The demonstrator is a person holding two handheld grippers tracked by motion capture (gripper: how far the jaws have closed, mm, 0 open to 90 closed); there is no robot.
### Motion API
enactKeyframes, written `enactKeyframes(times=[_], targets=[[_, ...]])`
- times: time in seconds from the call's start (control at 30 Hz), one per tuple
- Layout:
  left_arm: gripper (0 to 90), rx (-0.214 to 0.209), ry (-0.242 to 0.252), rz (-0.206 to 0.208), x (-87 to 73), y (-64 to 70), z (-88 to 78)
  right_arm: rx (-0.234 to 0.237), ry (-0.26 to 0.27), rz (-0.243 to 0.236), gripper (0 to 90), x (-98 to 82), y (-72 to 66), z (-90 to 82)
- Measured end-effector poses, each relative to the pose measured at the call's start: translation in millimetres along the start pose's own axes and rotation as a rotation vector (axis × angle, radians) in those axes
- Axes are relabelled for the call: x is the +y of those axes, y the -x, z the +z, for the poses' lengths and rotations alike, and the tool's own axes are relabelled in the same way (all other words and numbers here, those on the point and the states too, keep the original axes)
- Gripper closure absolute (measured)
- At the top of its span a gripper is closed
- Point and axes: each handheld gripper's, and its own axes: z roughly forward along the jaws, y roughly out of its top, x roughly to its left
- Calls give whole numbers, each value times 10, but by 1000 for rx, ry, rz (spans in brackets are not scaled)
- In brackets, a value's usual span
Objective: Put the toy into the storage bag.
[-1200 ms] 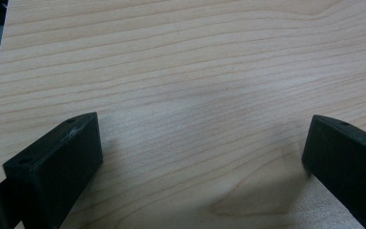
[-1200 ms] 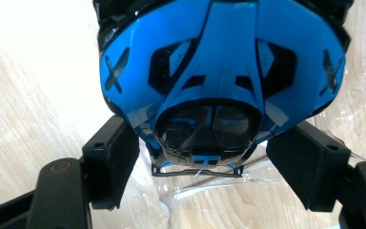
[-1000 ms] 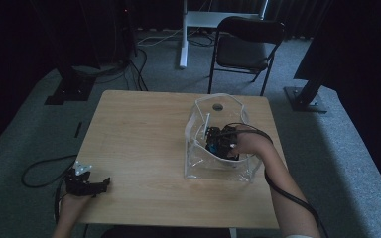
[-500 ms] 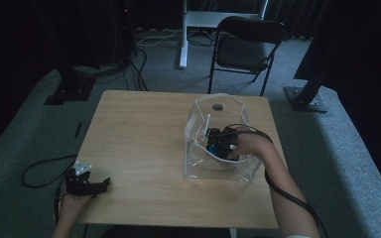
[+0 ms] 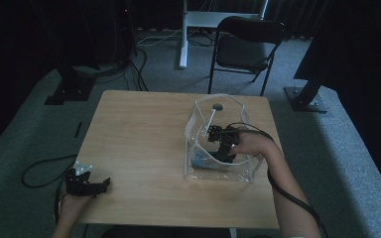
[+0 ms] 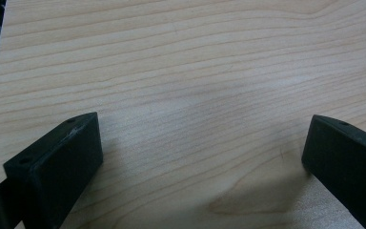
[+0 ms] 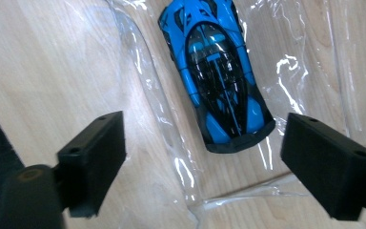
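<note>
Dim carpet, a folding chair (image 5: pixel 248 42) and stand legs surround a pale wood table (image 5: pixel 139 134), and near its right edge stands a clear plastic bin (image 5: pixel 198 116). Inside the bin, on the floor by its near-left corner, lies a blue toy car (image 7: pixel 217 71); seen from above it is a small blue patch (image 5: pixel 199 161) behind the clear wall. The right gripper (image 5: pixel 222 144) reaches down into the bin, and its jaws have just been opening: they now stand wide, one on each side of the car's tail, with no pad touching it and clear space on both sides. That reads as a release, so the car appears to be dropped off in the bin and the hand is probably free to lift out. The left gripper (image 5: pixel 95 186) rests at the table's near-left corner, its jaws spread wide over bare wood (image 6: pixel 195 95) with nothing between them.
</note>
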Motion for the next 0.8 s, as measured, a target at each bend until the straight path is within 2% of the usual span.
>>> enactKeyframes(times=[0.2, 0.3, 0.43, 0.8], targets=[[3, 0, 0, 0, 0, 0, 0, -4, 52, 43, 133, -32, 40, -27], [3, 0, 0, 0, 0, 0, 0, -11, 59, 44, 134, -40, 44, -29], [3, 0, 0, 0, 0, 1, 0, -21, 104, 77, 133, -55, 38, -90], [3, 0, 0, 3, 0, -2, -1, -24, 192, 98, 134, -118, 4, -202]])
